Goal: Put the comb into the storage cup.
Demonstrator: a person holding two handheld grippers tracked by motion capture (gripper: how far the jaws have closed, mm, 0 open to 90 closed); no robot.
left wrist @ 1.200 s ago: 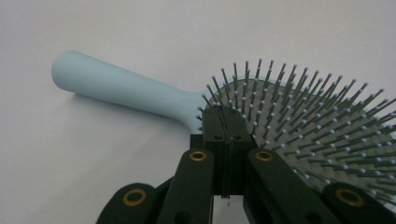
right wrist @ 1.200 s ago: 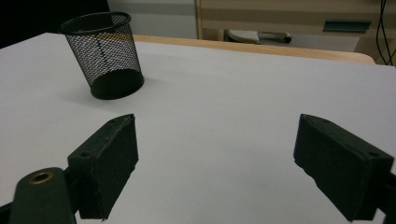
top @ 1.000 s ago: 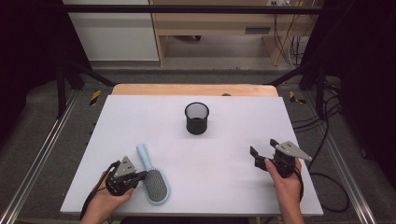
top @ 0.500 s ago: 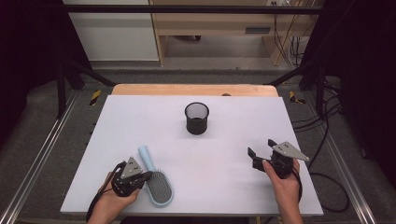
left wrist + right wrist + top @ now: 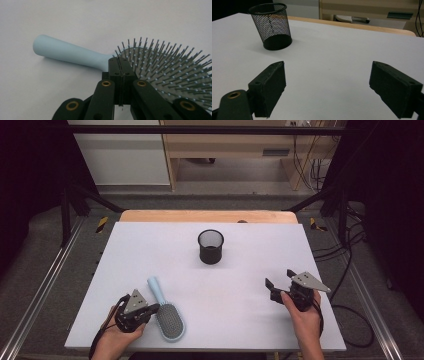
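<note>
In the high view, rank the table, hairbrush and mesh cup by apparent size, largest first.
1. Table, by far.
2. Hairbrush, longer than the cup is wide.
3. Mesh cup, though it sits farther from the camera, so the gap is unsure.

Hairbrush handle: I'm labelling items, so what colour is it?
Pale blue; the hairbrush handle shows best in the left gripper view.

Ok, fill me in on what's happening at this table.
A person works two hand-held grippers over a white table. The left gripper, its jaws shut together, sits right at the neck of a light blue hairbrush that lies bristles-up; whether it touches the brush is hard to tell. The right gripper hovers open and empty on the other side. A black mesh cup stands upright mid-table.
</note>
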